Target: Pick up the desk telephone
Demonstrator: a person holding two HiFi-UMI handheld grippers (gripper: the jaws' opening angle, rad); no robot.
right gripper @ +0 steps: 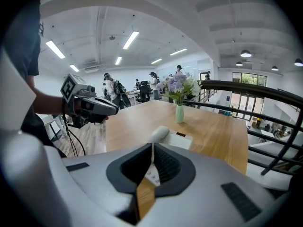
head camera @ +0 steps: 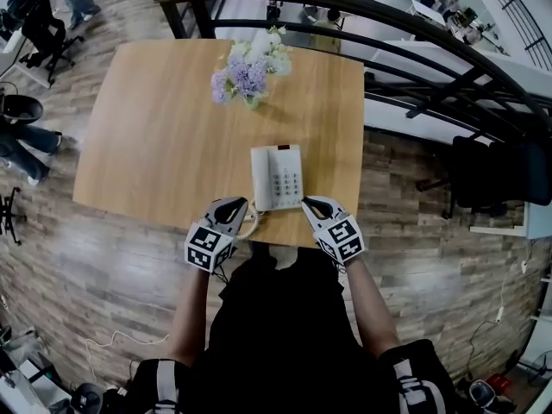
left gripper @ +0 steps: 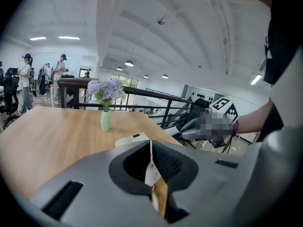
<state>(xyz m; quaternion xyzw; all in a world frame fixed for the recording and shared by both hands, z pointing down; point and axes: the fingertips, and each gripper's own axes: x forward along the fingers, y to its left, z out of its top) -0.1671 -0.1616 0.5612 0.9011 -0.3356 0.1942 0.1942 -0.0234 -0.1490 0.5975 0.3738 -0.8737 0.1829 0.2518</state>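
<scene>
The white desk telephone (head camera: 277,178) lies flat on the wooden table (head camera: 155,136), close to the near edge, with its handset on the left side. My left gripper (head camera: 240,205) hovers just left of the phone's near corner and is shut on nothing. At the opposite near corner, my right gripper (head camera: 308,203) is likewise shut and empty. In the left gripper view the closed jaws (left gripper: 151,151) point toward the phone (left gripper: 129,139). The right gripper view shows the shut jaws (right gripper: 152,156) aimed at the phone (right gripper: 176,139).
A small vase of purple and white flowers (head camera: 250,69) stands at the table's far side. A dark metal railing (head camera: 414,41) runs behind and to the right. The phone's coiled cord (head camera: 253,224) hangs at the near edge. People stand far off in the room.
</scene>
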